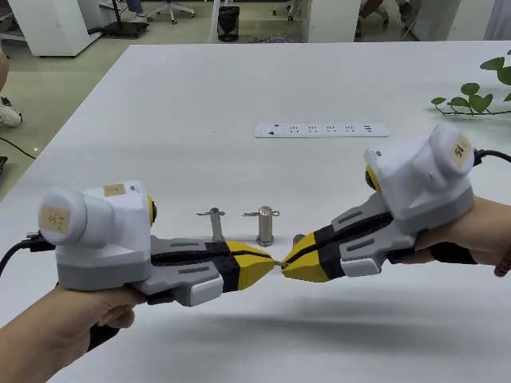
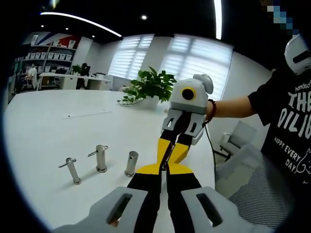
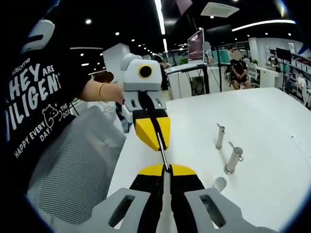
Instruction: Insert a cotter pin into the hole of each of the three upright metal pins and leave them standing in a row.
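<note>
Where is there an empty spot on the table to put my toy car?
The table is bare between the pins and the power strip, and on the near side of the grippers. It's crowded where the left gripper and right gripper pinch the cotter pin, close to the pins.

White flat worktop: smooth, matt, faint sheen. Upright silver cylindrical metal pins: bare steel look, satin, dull highlights. Thin wire cotter pin: bright bare metal. Left tongs and right tongs: matt yellow-and-black tips, rubber or plastic, cannot tell; housings smooth grey-white plastic, slight gloss. Black printed T-shirt: matt cloth.
</note>
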Demonstrator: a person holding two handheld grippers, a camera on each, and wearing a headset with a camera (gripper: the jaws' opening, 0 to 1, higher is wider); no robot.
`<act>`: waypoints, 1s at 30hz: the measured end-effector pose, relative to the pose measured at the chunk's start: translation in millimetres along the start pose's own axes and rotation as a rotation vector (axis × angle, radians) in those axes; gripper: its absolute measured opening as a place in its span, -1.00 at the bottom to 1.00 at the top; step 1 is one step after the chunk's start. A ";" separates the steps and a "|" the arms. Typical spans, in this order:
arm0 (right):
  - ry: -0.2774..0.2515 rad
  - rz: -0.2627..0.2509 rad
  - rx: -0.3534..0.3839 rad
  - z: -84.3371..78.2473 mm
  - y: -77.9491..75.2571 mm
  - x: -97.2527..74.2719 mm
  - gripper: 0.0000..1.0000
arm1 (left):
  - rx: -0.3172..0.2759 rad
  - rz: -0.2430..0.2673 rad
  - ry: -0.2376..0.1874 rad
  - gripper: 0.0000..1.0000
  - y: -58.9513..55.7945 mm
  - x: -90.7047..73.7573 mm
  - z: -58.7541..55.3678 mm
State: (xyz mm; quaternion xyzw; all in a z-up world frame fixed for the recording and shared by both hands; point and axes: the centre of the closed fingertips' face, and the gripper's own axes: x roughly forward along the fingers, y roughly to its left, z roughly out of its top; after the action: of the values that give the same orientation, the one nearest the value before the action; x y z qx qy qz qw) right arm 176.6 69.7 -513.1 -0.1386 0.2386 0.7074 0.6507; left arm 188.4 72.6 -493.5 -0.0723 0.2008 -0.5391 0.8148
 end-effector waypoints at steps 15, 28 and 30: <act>0.115 -0.060 -0.153 -9.2 -10.1 -1.0 -1.00 | 0.047 0.056 0.034 -0.91 10.6 10.2 -6.7; 0.165 -0.135 -0.176 -21.6 -27.5 -20.4 -1.00 | 0.119 0.155 0.019 -0.49 25.9 18.4 -9.2; 0.170 -0.150 -0.181 -22.5 -30.0 -23.7 -1.00 | 0.134 0.181 0.021 -0.48 29.8 19.3 -10.4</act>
State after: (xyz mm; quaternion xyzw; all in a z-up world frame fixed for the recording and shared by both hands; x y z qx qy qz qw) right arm 206.4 39.0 -524.9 -0.2735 0.2171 0.6611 0.6641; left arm 216.0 68.2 -517.8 0.0066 0.1786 -0.4765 0.8608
